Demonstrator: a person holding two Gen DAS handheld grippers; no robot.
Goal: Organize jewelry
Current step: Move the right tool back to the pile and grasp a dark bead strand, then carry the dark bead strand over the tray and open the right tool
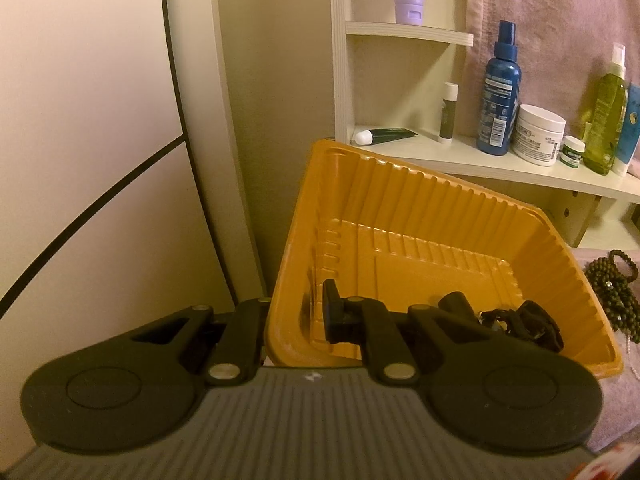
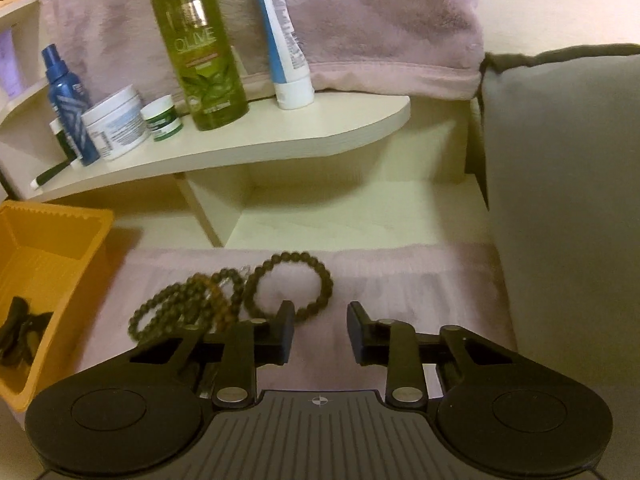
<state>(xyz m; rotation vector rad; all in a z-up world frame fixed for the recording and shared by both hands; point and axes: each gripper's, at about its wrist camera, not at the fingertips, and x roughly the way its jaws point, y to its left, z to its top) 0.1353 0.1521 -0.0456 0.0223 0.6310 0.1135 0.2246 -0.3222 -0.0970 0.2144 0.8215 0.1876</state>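
Note:
An orange ribbed plastic tray [image 1: 400, 200] stands tilted in the left wrist view. My left gripper [image 1: 298, 316] is shut on its left wall, one finger [image 1: 334, 314] inside the tray, the other hidden outside. Dark jewelry pieces [image 1: 524, 324] lie in the tray's near right corner. The tray [image 2: 60, 224] also shows at the left of the right wrist view. Several dark beaded bracelets [image 2: 192, 304] lie on a pink cloth [image 2: 400, 280], and a single beaded bracelet [image 2: 288, 286] lies just ahead of my right gripper [image 2: 320, 330], which is open and empty above the cloth.
A cream shelf [image 2: 280, 136] behind holds a green olive bottle [image 2: 200, 48], a blue spray bottle [image 2: 66, 100], white jars [image 2: 116, 122] and a tube [image 2: 284, 40]. A pink towel [image 2: 380, 20] hangs behind. A grey cushion [image 2: 568, 208] stands at the right. More beads [image 1: 612, 292] lie beside the tray.

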